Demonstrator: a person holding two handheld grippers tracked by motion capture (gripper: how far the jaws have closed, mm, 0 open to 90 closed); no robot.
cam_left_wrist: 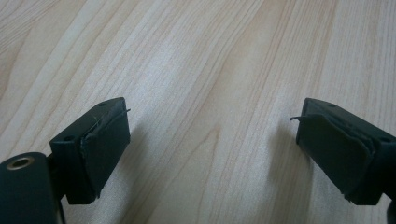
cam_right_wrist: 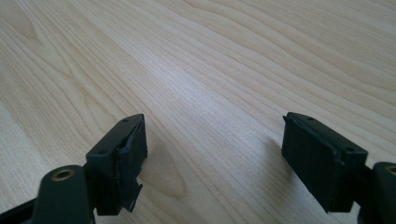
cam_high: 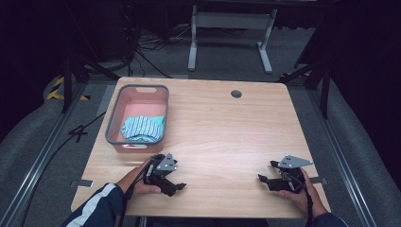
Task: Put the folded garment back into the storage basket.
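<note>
Both the left gripper [cam_high: 178, 187] and right gripper [cam_high: 263, 179] rest wide open and empty near the table's [cam_high: 227, 137] front edge, bare wood between them, the basket [cam_high: 113, 124] holding striped cloth [cam_high: 142, 127] far-left

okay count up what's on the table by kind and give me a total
Bins: 1, the pink bin with a grey rim.
Folded cloths: 1, the striped cloth inside it.
Tongs: 2, left tongs and right tongs, both open and holding nothing.
Total: 4
</note>
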